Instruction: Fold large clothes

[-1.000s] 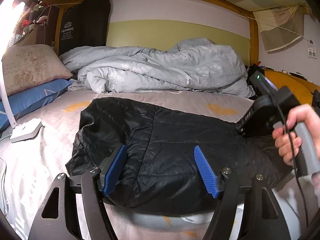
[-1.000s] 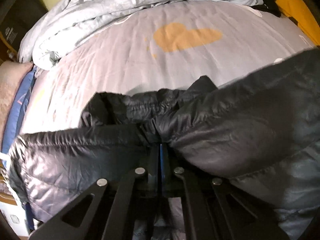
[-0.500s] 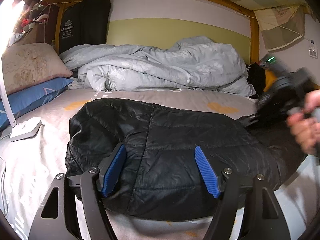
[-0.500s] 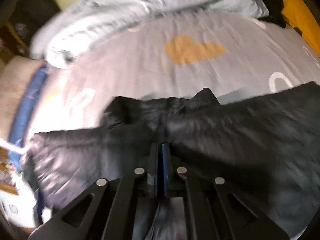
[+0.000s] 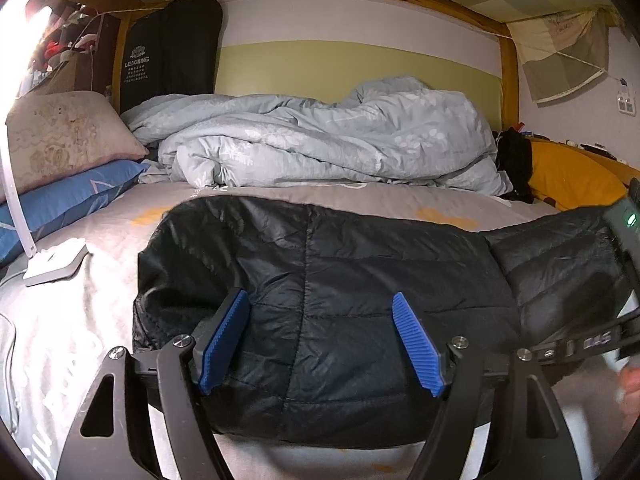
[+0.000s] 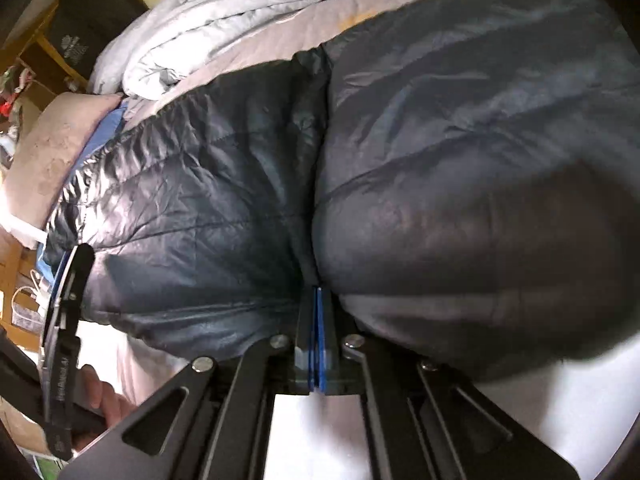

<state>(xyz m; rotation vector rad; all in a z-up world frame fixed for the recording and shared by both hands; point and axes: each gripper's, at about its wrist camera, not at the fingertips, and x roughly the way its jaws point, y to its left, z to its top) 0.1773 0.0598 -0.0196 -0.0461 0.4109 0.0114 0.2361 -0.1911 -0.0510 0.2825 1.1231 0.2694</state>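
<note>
Jacket point(image 5: 340, 280), black and quilted, lies across the near part of the grey bed sheet point(image 5: 100, 248), its body puffed up. Left gripper point(image 5: 320, 344) sits over its near edge with jaws wide apart, blue pads point(image 5: 224, 336) resting on the fabric. Right gripper point(image 6: 318, 300) has its jaws pressed together on a fold of the jacket. Far behind lies a rumpled grey duvet point(image 5: 328, 144).

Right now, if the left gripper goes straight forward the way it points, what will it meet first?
Most likely the black puffer jacket. The left gripper is open, its blue pads on either side of the jacket's near part, so the jacket lies directly ahead. Depth is unclear, but nothing else shows in between; the crumpled grey duvet lies farther back.
</note>
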